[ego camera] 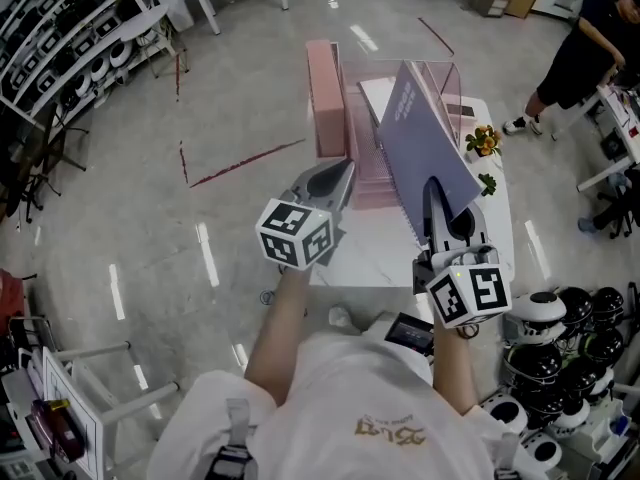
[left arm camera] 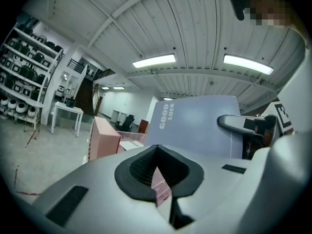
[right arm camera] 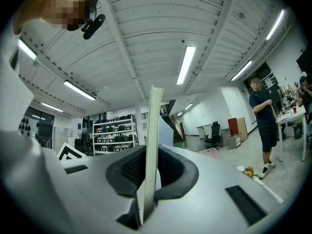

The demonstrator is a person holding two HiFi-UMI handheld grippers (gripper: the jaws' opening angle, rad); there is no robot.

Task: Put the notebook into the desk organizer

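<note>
My right gripper is shut on the lower edge of a blue-grey spiral notebook, which it holds up, tilted, above the white table. In the right gripper view the notebook stands edge-on between the closed jaws of the right gripper. The pink desk organizer with clear dividers stands just behind the notebook, at the table's far end. To the left of the notebook my left gripper hovers shut and holds nothing. In the left gripper view its jaws meet, with the notebook cover and the organizer beyond.
A small pot of flowers stands on the table to the right of the organizer. A person stands at the far right by another desk. Several black-and-white helmets are piled at the lower right. Shelving fills the upper left.
</note>
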